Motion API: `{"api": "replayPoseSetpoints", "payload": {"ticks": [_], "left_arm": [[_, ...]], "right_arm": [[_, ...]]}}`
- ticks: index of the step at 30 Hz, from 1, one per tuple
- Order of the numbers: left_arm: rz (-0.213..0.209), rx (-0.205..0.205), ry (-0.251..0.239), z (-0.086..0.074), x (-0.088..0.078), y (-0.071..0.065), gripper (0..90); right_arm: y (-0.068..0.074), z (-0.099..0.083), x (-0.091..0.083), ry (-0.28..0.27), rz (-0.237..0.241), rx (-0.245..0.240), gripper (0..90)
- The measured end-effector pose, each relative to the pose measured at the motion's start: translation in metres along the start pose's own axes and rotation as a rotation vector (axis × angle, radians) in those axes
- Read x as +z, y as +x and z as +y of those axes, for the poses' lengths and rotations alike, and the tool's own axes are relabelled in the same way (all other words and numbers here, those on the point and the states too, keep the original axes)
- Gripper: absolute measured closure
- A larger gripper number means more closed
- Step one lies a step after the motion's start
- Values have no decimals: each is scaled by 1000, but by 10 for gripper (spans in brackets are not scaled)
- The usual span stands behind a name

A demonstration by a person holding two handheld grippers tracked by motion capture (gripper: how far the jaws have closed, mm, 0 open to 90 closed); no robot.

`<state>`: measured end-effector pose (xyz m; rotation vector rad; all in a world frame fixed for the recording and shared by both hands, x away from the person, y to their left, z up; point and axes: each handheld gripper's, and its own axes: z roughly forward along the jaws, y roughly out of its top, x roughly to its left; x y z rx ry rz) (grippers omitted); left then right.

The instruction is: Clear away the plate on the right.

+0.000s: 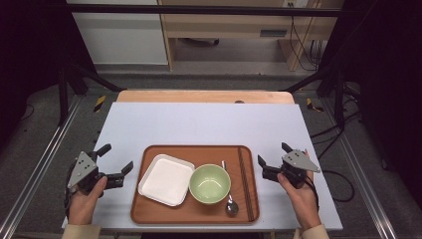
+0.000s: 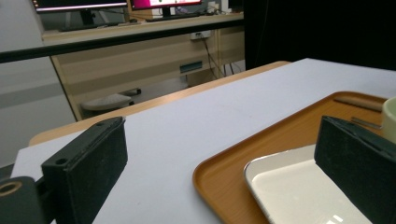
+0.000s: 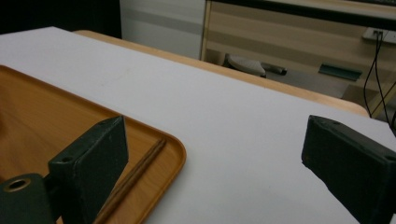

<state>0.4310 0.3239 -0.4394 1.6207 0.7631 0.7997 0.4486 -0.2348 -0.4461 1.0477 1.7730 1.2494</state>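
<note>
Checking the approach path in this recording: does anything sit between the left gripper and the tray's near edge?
Nothing visible does. The left gripper is open beside the tray, with bare table between them. The white plate lies inside the tray, past its rim.

Black two-jaw tools (image 1: 117, 160), grey plates (image 1: 81, 167)
</note>
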Motion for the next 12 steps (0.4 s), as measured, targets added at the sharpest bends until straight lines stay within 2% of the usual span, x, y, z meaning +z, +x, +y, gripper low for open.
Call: {"api": "replayPoseSetpoints", "payload": {"ticks": [3,8,10,12], "left_arm": [[13,-18,15,-6,0,3,22],[19,-34,42,-14,2,6,22],[22,-42,53,-16,3,7,22],[23,-53,60,-17,4,7,22]], "right_arm": [[-3,-5,4,36,-5,-3,75],[-5,-10,8,82,16,28,67],[-6,-11,9,92,12,22,66],[-6,-11,9,92,23,38,62]]}}
